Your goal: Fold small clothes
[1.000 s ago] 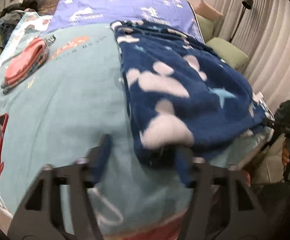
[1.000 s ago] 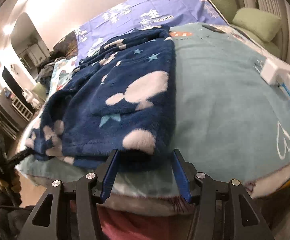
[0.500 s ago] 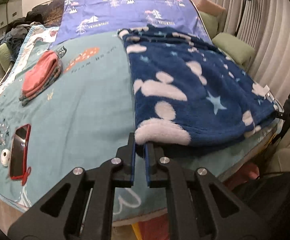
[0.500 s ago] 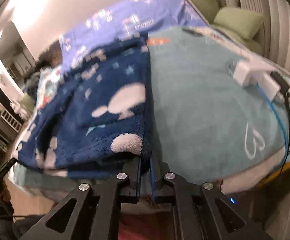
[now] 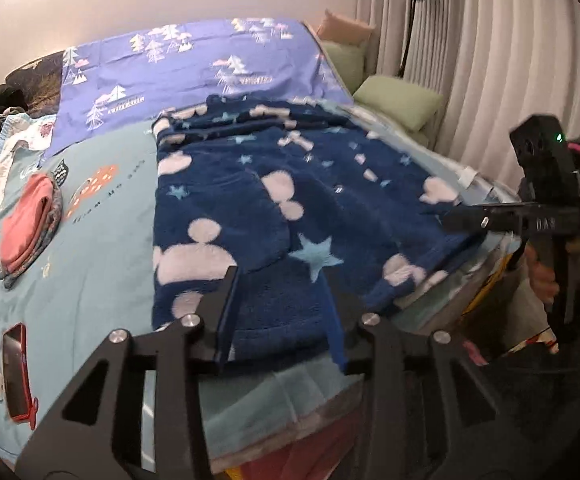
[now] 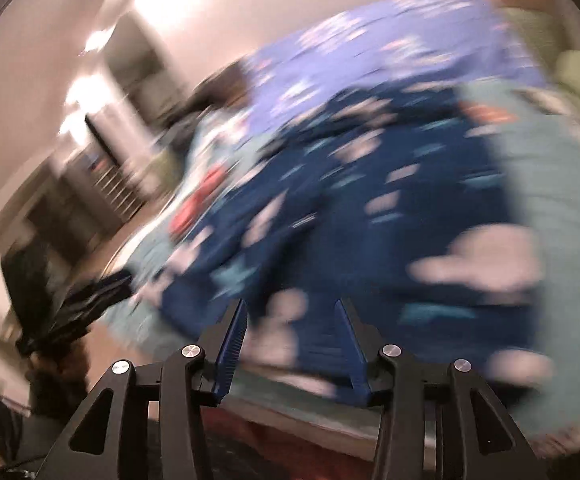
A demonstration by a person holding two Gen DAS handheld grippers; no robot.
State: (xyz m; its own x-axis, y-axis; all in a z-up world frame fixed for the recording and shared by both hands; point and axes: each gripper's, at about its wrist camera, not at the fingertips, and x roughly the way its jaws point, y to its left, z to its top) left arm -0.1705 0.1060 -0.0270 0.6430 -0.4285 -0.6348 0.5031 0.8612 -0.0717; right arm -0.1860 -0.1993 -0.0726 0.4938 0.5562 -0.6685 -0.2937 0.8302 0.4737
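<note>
1. my left gripper [image 5: 282,312] and right gripper [image 6: 291,346] have just been opening; nothing sits clamped between the fingers.
2. the navy fleece garment [image 5: 290,216] lies flat on the teal blanket [image 5: 102,264].
3. far left lies a folded red cloth [image 5: 26,228]; near left, a red phone [image 5: 14,372].
4. the blanket's print is unreadable.

navy garment [image 5: 290,208]: fluffy fleece
teal blanket [image 5: 102,248]: soft matt cloth
left gripper [image 5: 280,312]: matt black plastic, shiny metal screws
</note>
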